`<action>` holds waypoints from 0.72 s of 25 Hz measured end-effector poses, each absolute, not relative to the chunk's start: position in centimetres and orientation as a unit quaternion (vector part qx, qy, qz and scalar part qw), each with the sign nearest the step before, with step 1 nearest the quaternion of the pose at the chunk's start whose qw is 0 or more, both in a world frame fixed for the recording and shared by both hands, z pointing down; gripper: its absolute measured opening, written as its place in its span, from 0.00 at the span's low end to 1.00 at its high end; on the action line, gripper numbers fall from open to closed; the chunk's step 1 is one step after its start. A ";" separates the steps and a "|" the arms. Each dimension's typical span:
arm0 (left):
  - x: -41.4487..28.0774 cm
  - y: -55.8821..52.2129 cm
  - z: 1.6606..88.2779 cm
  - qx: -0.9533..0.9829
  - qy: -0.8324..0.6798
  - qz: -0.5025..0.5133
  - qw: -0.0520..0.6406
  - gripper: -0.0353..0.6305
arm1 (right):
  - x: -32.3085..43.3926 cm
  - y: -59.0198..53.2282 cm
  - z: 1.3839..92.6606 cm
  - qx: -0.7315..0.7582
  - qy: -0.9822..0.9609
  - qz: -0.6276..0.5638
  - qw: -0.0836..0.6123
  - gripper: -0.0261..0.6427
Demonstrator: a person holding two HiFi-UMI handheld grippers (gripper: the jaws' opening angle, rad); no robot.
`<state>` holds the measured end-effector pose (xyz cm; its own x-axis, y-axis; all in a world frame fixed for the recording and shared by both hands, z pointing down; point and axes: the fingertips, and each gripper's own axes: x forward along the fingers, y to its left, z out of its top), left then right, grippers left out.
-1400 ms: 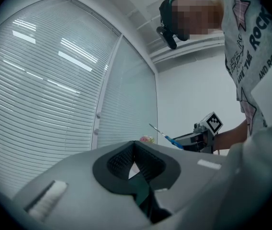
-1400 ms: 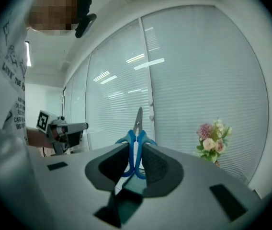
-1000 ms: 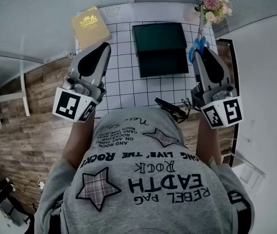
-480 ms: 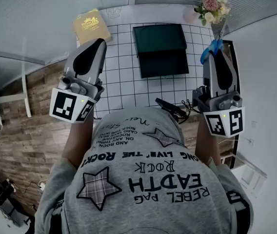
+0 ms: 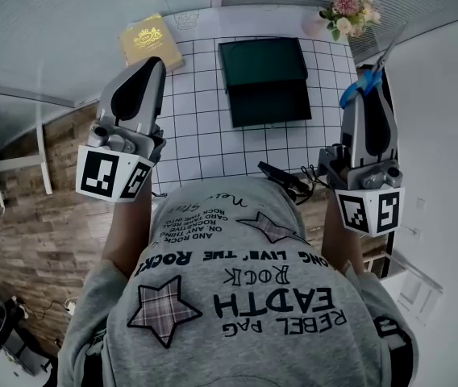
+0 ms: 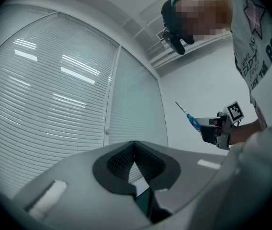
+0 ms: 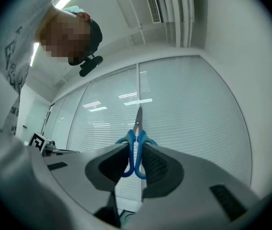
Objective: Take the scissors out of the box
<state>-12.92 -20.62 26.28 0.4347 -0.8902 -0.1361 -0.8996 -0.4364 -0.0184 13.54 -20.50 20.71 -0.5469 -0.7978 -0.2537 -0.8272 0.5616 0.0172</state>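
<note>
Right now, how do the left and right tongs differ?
The right tongs grip blue scissors by the handles; the left tongs hold nothing. The right tongs' jaws stand parted around those handles; the left tongs' jaws meet at the tips. Both point away from the person.

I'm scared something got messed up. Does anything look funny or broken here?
Nothing looks spilled or broken. The one odd sight: the blue scissors are up in the air, pinched by their handles in the right gripper, blades poking outward. The dark box sits open on the table.
</note>
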 end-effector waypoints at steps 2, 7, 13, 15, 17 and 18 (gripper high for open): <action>-13.0 -20.6 26.2 -0.845 0.530 0.054 0.047 0.07 | 13.6 -20.3 20.8 -0.465 0.876 0.072 0.107 0.18; -13.2 -20.5 26.1 -0.843 0.534 0.054 0.048 0.07 | 13.6 -20.2 20.9 -0.467 0.875 0.077 0.103 0.18; -13.4 -20.3 25.9 -0.841 0.537 0.055 0.049 0.07 | 13.7 -20.0 21.1 -0.469 0.874 0.079 0.099 0.18; -13.4 -20.3 25.9 -0.840 0.537 0.054 0.048 0.07 | 13.6 -20.1 21.1 -0.469 0.874 0.079 0.098 0.18; -13.4 -20.3 26.0 -0.841 0.537 0.053 0.047 0.07 | 13.6 -20.1 21.2 -0.469 0.874 0.079 0.096 0.18; -13.4 -20.4 26.0 -0.841 0.536 0.052 0.047 0.07 | 13.6 -20.2 21.2 -0.470 0.874 0.079 0.095 0.18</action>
<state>-13.41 -20.37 26.02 0.4195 -0.8971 -0.1384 -0.9069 -0.4207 -0.0224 13.57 -20.16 21.20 -0.5405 -0.8062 -0.2406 -0.8364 0.5459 0.0494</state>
